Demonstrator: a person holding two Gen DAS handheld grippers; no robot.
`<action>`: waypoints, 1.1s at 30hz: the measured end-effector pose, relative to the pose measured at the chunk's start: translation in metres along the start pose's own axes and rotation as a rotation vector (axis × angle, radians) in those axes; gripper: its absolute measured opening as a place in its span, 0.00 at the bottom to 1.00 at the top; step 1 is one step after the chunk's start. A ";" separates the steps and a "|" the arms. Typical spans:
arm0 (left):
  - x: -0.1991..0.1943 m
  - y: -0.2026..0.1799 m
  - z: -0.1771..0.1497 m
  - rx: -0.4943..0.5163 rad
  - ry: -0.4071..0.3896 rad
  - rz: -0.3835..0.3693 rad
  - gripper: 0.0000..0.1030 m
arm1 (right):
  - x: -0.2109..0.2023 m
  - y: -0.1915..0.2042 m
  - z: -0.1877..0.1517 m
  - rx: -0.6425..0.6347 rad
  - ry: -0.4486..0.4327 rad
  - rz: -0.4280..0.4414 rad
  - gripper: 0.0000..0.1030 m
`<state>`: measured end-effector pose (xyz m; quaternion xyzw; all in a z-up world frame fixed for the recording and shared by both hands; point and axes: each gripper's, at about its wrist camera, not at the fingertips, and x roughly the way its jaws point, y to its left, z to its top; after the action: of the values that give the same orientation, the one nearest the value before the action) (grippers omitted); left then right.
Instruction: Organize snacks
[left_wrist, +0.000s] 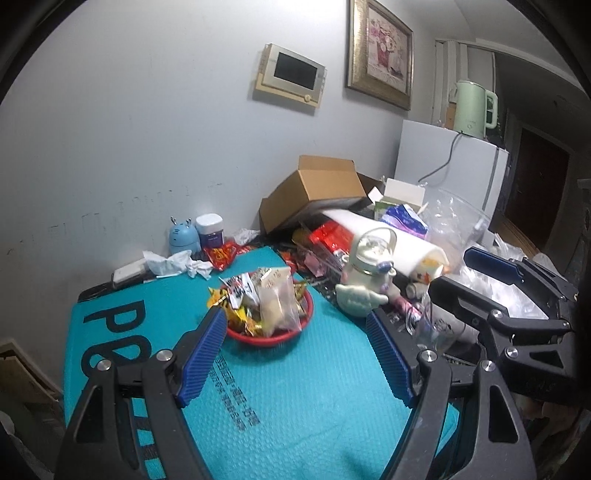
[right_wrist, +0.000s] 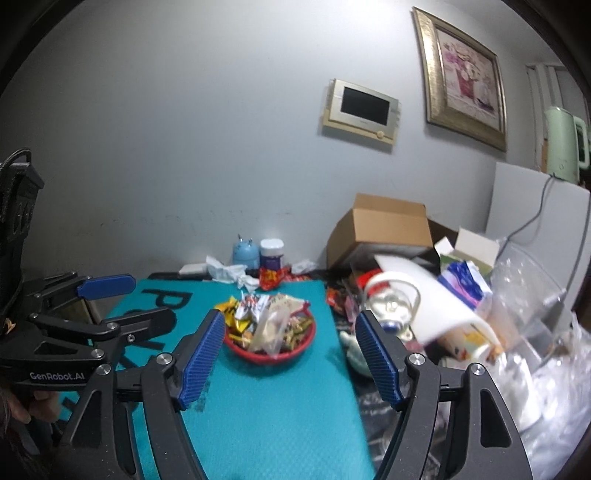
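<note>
Meanwhile both claws, left claw (left_wrist: 297, 354) and right claw (right_wrist: 290, 356), gape empty before the red bowl (left_wrist: 272, 338) heaped with snack packets (left_wrist: 258, 295).

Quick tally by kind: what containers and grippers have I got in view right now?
Red snack bowl: 1
Cardboard box: 1
Green kettle: 1
Grippers, both open: 2, left gripper, right gripper
Total: 5
</note>
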<state>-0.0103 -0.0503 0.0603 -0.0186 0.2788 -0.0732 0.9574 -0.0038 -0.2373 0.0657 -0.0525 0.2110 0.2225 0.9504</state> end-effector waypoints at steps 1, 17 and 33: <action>-0.001 -0.001 -0.003 0.001 -0.003 0.000 0.75 | -0.001 0.000 -0.004 0.005 0.005 -0.001 0.71; 0.007 -0.004 -0.041 -0.024 0.056 -0.015 0.75 | 0.004 0.002 -0.052 0.066 0.105 0.017 0.71; 0.012 -0.004 -0.043 -0.050 0.074 -0.031 0.75 | 0.007 0.000 -0.052 0.065 0.116 0.027 0.71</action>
<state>-0.0238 -0.0558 0.0177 -0.0441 0.3153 -0.0814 0.9444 -0.0181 -0.2444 0.0153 -0.0314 0.2735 0.2246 0.9347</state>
